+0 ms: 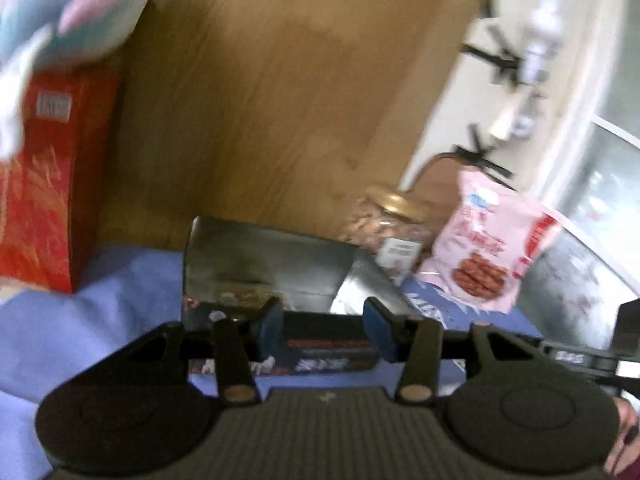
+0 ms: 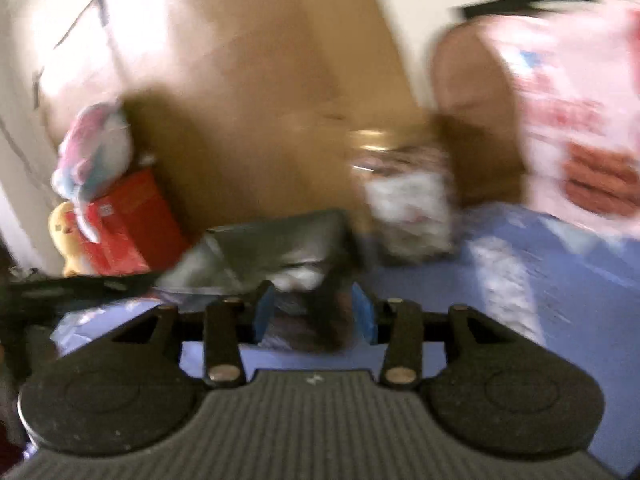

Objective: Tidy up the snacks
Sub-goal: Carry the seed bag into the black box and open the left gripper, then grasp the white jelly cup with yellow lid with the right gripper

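Observation:
A dark foil snack bag (image 1: 260,260) lies on the blue cloth (image 1: 80,328), its printed end with red lettering (image 1: 328,350) just under my left gripper (image 1: 324,328). The blue pads (image 1: 270,328) stand apart and do not press on it. In the blurred right wrist view the same dark bag (image 2: 280,240) reaches in between the pads of my right gripper (image 2: 314,314), which stands open. A glass jar with a gold lid (image 1: 392,224) and a pink snack bag (image 1: 488,248) stand behind on the right. The jar (image 2: 404,200) and pink bag (image 2: 580,120) show there too.
A red box (image 1: 40,184) with a pastel plush toy (image 1: 68,8) on top stands at the left, against a wooden board (image 1: 280,80). A yellow toy (image 2: 64,232) sits beside the red box (image 2: 128,220). A hand (image 1: 628,440) shows at the lower right edge.

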A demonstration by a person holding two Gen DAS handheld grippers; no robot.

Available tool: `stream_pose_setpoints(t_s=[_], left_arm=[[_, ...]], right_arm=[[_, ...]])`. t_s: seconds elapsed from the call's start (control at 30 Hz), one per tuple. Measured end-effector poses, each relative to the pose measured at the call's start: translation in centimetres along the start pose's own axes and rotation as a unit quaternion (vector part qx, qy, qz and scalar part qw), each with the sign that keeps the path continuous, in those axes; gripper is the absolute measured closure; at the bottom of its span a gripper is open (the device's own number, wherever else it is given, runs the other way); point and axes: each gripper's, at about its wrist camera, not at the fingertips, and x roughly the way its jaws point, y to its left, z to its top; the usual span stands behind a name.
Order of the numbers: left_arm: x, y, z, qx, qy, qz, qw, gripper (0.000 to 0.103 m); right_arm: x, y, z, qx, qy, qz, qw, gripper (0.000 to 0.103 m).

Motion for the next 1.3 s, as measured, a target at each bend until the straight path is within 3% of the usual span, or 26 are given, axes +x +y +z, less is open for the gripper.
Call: stream_pose_setpoints(t_s=[0.13,0.23,0.4,0.43,0.47,0.67,0.77,0.87,1.07,1.17,1.3], left_arm=[[-2.0,-3.3,-2.3,0.035,0.015,-0.023,0.9990,0.055],[-2.8,-5.4,-5.2,0.035,0.040,-0.043,0.9977,0.053],[-4.7,-6.5,-9.0,0.017,0.064,-0.046,0.9967,0.049],[-5.1,-6.5,-9.6,0.013,0.066,-0.044,0.9968,0.047],[-5.7,-6.3,-9.9,0.011,0.066,-0.042,0.9969,0.047],[-7.7,-4.5,-12.2,-0.028,0.073,-0.009,0.9969,0.044],[-8.9,-3.0,-13.0,-0.053,0.069,0.001,0.9962,0.044],[-10.3,-1.4,-13.3,-0.075,0.057,0.009,0.9955,0.044],[-11.8,1.2,-13.4,-0.103,0.051,0.024,0.9931,0.037],[-12.2,2.0,-14.0,-0.110,0.061,0.021,0.9918,0.037],[-13.0,2.5,-15.0,-0.111,0.064,0.010,0.9917,0.030]], right_arm=[[-1.4,-1.7,-4.2,-0.021,0.011,-0.043,0.999,0.036],[-0.9,-1.3,-5.8,-0.050,0.014,-0.059,0.997,0.031],[1.9,-2.0,-5.8,-0.045,0.027,-0.057,0.997,0.031],[2.0,-2.0,-5.5,-0.043,0.025,-0.053,0.997,0.033],[1.9,-2.0,-5.5,-0.041,0.028,-0.043,0.998,0.044],[0.6,-1.5,-5.8,-0.050,0.025,-0.035,0.998,0.044],[-1.9,-0.2,-6.0,-0.037,0.007,0.009,0.999,0.044],[-4.3,3.4,-7.0,-0.076,0.006,0.066,0.995,0.044],[-5.7,11.7,-11.7,-0.156,0.056,0.181,0.969,0.044],[-4.8,14.8,-14.1,-0.192,0.074,0.200,0.958,0.044],[-3.3,17.3,-15.9,-0.230,0.089,0.190,0.950,0.044]])
